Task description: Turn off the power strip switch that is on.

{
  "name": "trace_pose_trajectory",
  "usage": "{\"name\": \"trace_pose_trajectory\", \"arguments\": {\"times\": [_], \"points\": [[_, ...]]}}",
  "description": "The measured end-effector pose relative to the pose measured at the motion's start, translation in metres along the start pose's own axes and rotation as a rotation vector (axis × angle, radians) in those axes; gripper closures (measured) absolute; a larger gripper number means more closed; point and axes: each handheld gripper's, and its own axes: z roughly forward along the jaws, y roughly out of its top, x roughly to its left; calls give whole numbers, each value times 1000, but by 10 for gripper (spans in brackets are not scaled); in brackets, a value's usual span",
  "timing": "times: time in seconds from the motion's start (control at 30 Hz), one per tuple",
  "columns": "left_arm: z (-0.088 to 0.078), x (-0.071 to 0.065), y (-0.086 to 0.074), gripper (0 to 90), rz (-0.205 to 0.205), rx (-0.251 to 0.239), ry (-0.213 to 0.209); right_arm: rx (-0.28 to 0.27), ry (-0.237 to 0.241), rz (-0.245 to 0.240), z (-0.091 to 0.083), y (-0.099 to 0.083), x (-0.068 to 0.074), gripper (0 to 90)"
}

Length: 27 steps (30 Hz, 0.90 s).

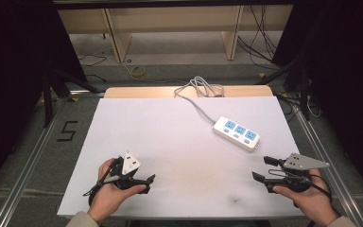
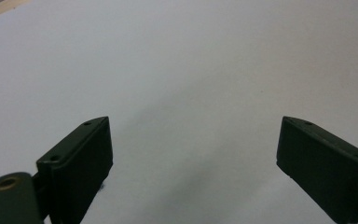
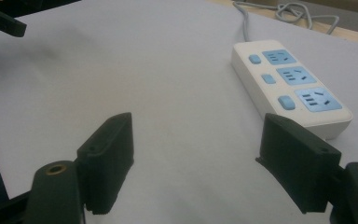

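**Power strip on white sheet, untouched**

White power strip (image 1: 236,133) lies flat on the white sheet (image 1: 170,142), in the far right part, set diagonally: cable end toward far left, other end toward near right. Three blue socket faces in a row along the top, each with a small blue button beside it; sockets carry no plugs. Grey cable (image 1: 199,94) leaves its far end, runs toward the far edge of the table and lies there in a loose coil on the bare wood strip. In the right gripper view the power strip (image 3: 289,86) sits just past the right-hand jaw, top face up, cable (image 3: 279,11) curling at top.
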Motion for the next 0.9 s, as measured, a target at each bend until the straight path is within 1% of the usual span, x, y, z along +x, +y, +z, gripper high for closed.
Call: {"name": "trace_pose_trajectory", "arguments": {"times": [0.1,0.23,0.27,0.3,0.4,0.47,0.5,0.6,0.67,0.73,0.77,0.83,0.9], "points": [[0,1,0,104,-2,1,6,1,-13,5,0,0,-2,278],[0,3,-2,107,-8,3,11,-3,-33,-6,2,2,-4,366],[0,3,-2,109,-8,3,11,-3,-33,-6,2,2,-4,366],[0,3,-1,110,-10,4,13,3,-48,-16,4,5,-5,433],[0,2,-1,110,-8,3,11,16,-62,-30,9,9,-6,542],[1,2,-1,110,-6,1,11,48,-80,-50,13,12,-9,629],[1,2,-1,110,-6,2,11,55,-83,-65,15,13,-10,665],[2,1,-1,110,-10,3,10,58,-97,-77,20,17,-13,765],[2,1,-1,110,-9,3,11,52,-109,-75,23,21,-16,830],[2,1,-1,110,-8,2,12,63,-121,-75,27,25,-19,882],[2,1,-1,111,-9,2,11,74,-125,-75,29,26,-20,900],[2,1,-1,111,-7,2,12,90,-129,-74,34,29,-23,900],[2,1,-1,111,-5,2,13,93,-130,-75,36,30,-24,900]]}}
